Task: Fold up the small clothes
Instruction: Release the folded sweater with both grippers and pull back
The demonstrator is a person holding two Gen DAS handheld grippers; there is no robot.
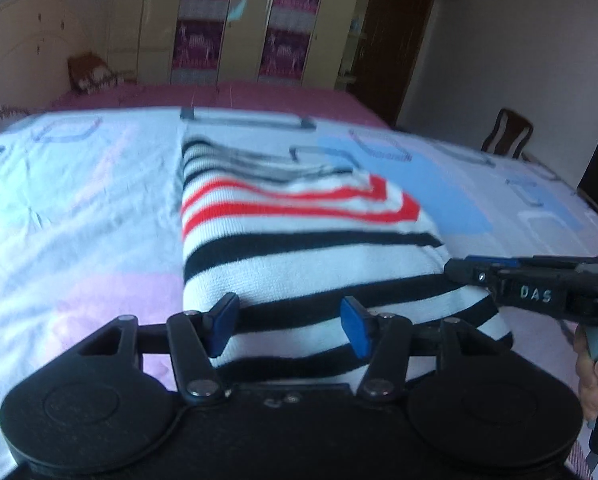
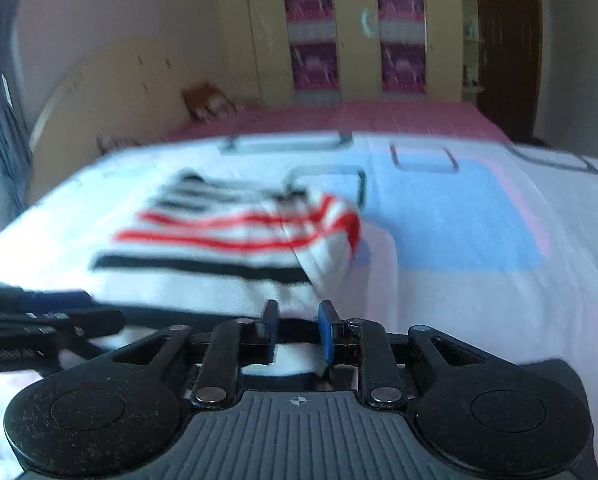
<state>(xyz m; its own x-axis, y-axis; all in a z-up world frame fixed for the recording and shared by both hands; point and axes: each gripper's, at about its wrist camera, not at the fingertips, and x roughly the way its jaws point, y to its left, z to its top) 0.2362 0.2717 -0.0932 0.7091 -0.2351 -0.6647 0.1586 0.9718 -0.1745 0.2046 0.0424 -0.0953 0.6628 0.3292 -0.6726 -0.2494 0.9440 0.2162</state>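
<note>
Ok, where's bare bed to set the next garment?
Free: bedspread left of the striped sweater, and the blue patch to its right. Crowded: the sweater's near edge, where the left tool and right tool sit.

Striped sweater [image 2: 227,248] motion-blurred; near hem hidden.

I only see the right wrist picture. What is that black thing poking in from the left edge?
Observer: That is the left gripper. Its blue pads stand apart over the near hem of the striped sweater.
Visitor: Is someone holding the gripper that my camera sits on?
Observer: Yes, a hand is wrapped around the handle of the right gripper.
Visitor: Is there anything further right in the room?
Observer: Yes, a wooden chair stands there.
</note>
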